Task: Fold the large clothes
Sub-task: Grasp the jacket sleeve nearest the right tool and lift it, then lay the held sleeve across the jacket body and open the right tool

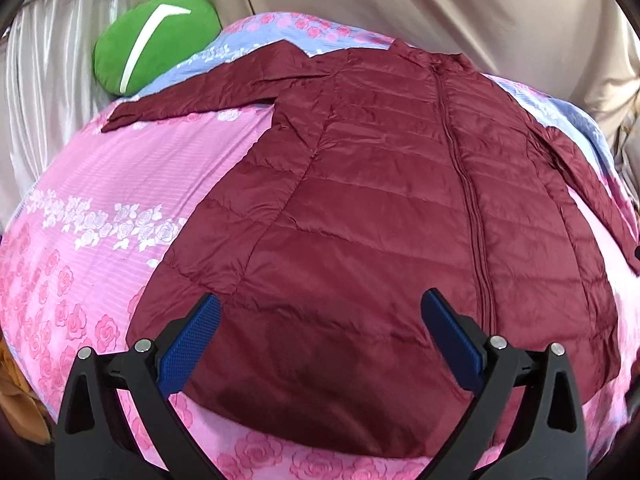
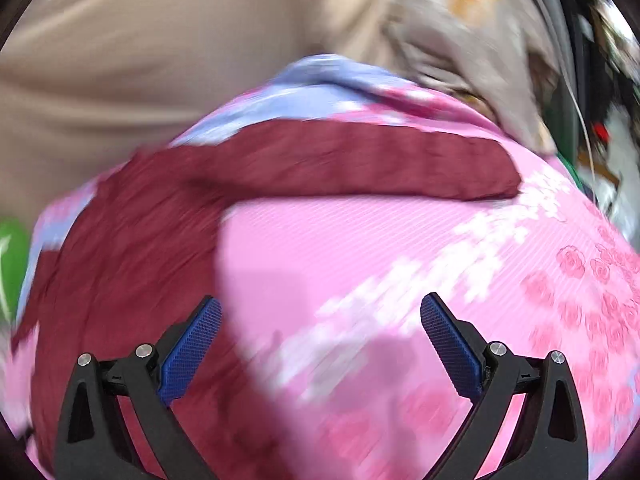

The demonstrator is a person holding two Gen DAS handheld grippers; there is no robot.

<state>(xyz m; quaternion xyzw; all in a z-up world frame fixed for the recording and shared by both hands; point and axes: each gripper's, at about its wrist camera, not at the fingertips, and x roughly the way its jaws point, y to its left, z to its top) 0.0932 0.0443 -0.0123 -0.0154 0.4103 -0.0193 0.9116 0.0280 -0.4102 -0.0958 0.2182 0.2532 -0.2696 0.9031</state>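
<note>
A maroon quilted puffer jacket (image 1: 380,216) lies flat and zipped on a pink floral bedsheet (image 1: 120,208), collar at the far end, hem near me. Its left sleeve (image 1: 192,100) stretches out to the left. My left gripper (image 1: 320,300) is open and empty, hovering over the jacket's hem. In the blurred right wrist view, the jacket's right sleeve (image 2: 360,160) stretches out to the right and the body (image 2: 132,260) lies at the left. My right gripper (image 2: 320,304) is open and empty above the sheet (image 2: 400,260) beside the jacket.
A green pillow (image 1: 156,40) sits at the bed's far left corner. Beige curtain fabric (image 1: 400,0) hangs behind the bed. Cluttered items (image 2: 600,140) stand beyond the bed's right edge. An orange cloth (image 1: 16,392) lies at the near left edge.
</note>
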